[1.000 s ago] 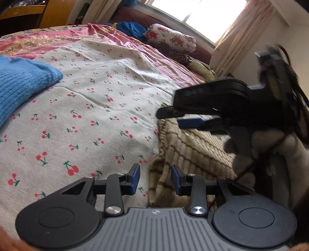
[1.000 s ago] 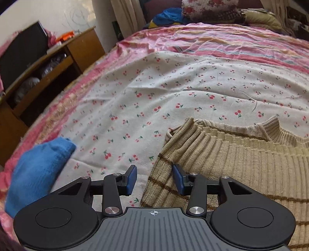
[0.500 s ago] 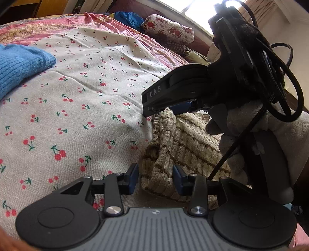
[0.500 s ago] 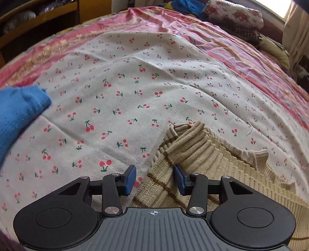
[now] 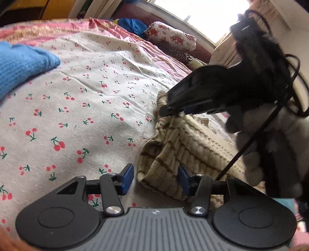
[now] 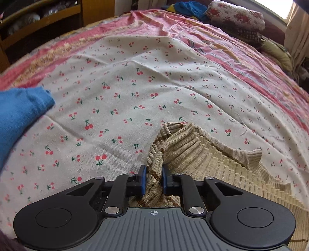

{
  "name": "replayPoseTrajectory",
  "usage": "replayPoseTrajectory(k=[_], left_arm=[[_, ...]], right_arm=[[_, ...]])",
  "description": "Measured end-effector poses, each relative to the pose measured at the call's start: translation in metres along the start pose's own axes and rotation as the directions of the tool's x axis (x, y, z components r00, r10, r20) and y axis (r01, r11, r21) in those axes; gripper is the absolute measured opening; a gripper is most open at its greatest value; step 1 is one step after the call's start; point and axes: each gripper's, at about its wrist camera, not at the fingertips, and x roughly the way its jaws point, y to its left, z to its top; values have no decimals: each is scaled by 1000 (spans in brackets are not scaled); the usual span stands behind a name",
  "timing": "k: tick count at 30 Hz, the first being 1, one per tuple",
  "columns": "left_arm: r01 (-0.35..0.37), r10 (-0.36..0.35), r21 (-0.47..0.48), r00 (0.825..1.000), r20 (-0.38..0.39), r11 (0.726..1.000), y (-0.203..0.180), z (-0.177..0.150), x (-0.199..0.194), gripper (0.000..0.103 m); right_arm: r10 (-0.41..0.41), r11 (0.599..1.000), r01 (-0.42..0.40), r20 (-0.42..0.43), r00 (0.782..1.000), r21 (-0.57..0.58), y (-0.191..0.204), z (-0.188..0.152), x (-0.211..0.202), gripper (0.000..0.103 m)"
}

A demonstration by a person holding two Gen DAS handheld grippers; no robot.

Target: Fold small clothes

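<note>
Two knit garments lie on my cherry-print sheet (image 6: 154, 86): one beige striped sweater (image 6: 193, 152) near me and one blue sweater (image 6: 21, 108) well apart at the left edge. My right gripper (image 6: 153, 181) is closing, its two blue pads pinching a raised fold of the beige sweater. My left gripper (image 5: 155, 180) is opening; the sweater's cuff end lies between its two pads, which do not press it. One floral pillow (image 6: 235, 14) rests at the far end.
</note>
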Motion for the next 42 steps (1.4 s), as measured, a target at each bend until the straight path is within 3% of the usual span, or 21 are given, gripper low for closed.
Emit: replayPoseTrajectory(k=[3, 6, 8, 10, 13, 21, 30, 34, 38, 42], left_arm=[[-34, 32, 54, 999, 34, 998, -10, -6, 3, 65], [-44, 41, 79, 998, 38, 996, -17, -10, 4, 64], [-26, 24, 50, 999, 34, 998, -17, -10, 2, 60], [-12, 12, 13, 1000, 20, 1000, -17, -4, 6, 49], [-2, 3, -31, 1000, 17, 1000, -17, -3, 12, 49], [-23, 24, -19, 999, 35, 1000, -23, -3, 14, 46], [-24, 25, -20, 998, 51, 1000, -16, -3, 12, 42], [-71, 73, -25, 993, 96, 997, -9, 3, 5, 42], [-101, 104, -37, 991, 85, 994, -3, 3, 4, 42], [-133, 126, 40, 982, 142, 990, -18, 2, -5, 42]], right_arm=[[45, 998, -46, 26, 999, 42, -11, -4, -9, 12], [86, 992, -90, 49, 995, 90, -22, -7, -17, 11], [112, 986, -119, 67, 991, 114, -29, -9, -22, 11], [134, 980, -144, 87, 987, 135, -37, -12, -30, 11], [150, 973, -167, 113, 982, 162, -50, -15, -41, 10], [169, 960, -195, 138, 976, 202, -60, -22, -45, 10], [163, 959, -183, 108, 981, 217, -48, -18, -28, 11], [190, 954, -202, 76, 979, 221, -36, -15, -16, 17], [204, 949, -210, 50, 978, 236, -27, -17, 0, 22], [252, 918, -273, 108, 962, 287, -31, -20, -6, 30]])
